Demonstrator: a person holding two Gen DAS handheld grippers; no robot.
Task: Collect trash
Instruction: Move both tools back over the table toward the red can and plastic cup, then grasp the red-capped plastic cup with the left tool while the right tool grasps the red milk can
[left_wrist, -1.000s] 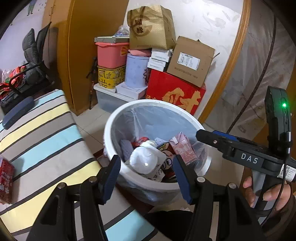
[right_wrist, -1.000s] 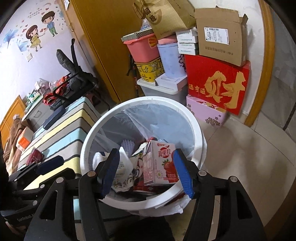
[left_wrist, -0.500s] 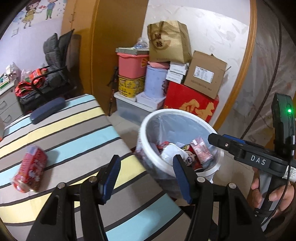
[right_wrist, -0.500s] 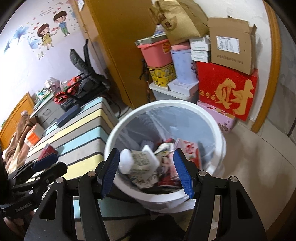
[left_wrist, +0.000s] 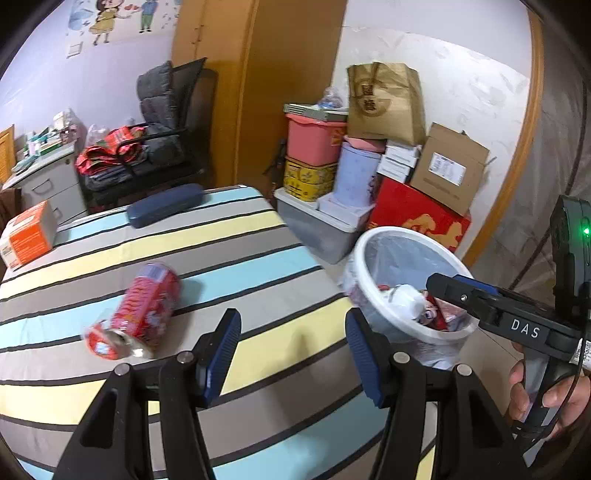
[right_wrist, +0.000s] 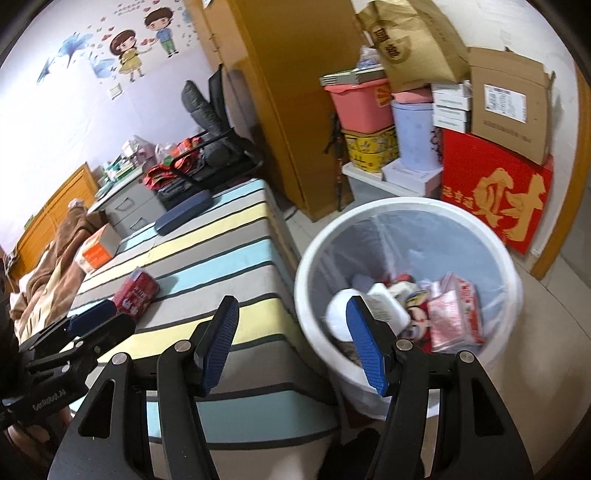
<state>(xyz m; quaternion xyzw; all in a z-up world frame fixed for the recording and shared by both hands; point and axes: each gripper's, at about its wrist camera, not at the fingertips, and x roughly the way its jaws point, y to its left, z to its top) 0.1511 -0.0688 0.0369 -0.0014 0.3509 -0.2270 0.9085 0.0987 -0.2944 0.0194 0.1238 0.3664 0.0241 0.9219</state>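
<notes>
A red crumpled snack bag (left_wrist: 136, 310) lies on the striped bed (left_wrist: 229, 254), left of and beyond my open, empty left gripper (left_wrist: 291, 345). It also shows small in the right wrist view (right_wrist: 136, 291). The white bin (left_wrist: 371, 251) with a clear liner stands on the floor at the bed's corner and holds a white bottle, a pink carton and other trash. My right gripper (right_wrist: 293, 347) is open and empty, hovering over the bin's near left rim (right_wrist: 306, 258); it appears in the left wrist view (left_wrist: 480, 299) over the bin.
An orange-white box (left_wrist: 27, 236) and a dark blue case (left_wrist: 164, 205) lie at the bed's far edge. Stacked boxes, tubs and a red carton (left_wrist: 417, 218) stand against the wall behind the bin. A chair with clothes (left_wrist: 147, 147) stands past the bed.
Both grippers have swung left, away from over the bin toward the bed. The red snack bag has come further into the left view. Both stay open.
</notes>
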